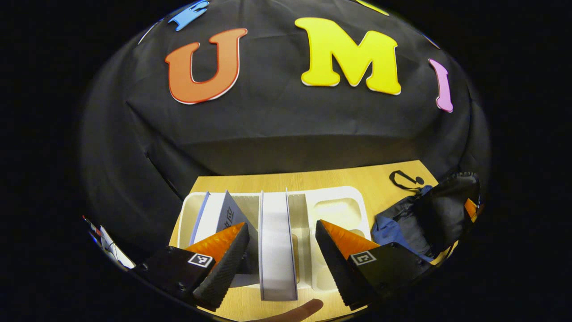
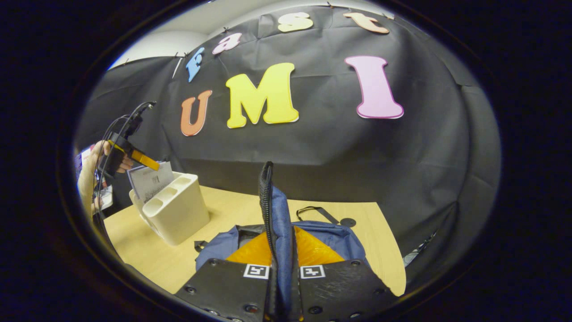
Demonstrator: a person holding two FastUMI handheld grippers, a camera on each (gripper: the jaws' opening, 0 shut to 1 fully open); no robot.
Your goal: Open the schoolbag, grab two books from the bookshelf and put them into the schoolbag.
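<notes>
Left gripper (image 1: 279, 250) spread wide astride white book (image 1: 278, 243) in bookshelf (image 1: 342, 199); centre, then pinch. Right gripper (image 2: 281, 268) clamps schoolbag (image 2: 279, 223) flap upright; hold mouth open

Left tool (image 1: 277, 255) fingers cut off at the lower edge of the left gripper view; bases out of frame. Lower part of the leaning book (image 1: 230, 214) hidden behind the left finger (image 1: 223, 264). Print on that book's cover too small to tell. Fingertip (image 1: 299, 310) at the bottom edge, rest of the hand cut off. Bag (image 1: 424, 219) partly cropped at the right rim, interior dark and unreadable.

Right tool (image 2: 281, 286) fingertips hidden by the bag flap (image 2: 277, 223) pinched between them. Far hand (image 2: 96, 165) cut off at the left rim. Shelf (image 2: 174, 208) contents mostly hidden by its walls. Worktop (image 2: 232, 205) near edge out of frame.
</notes>
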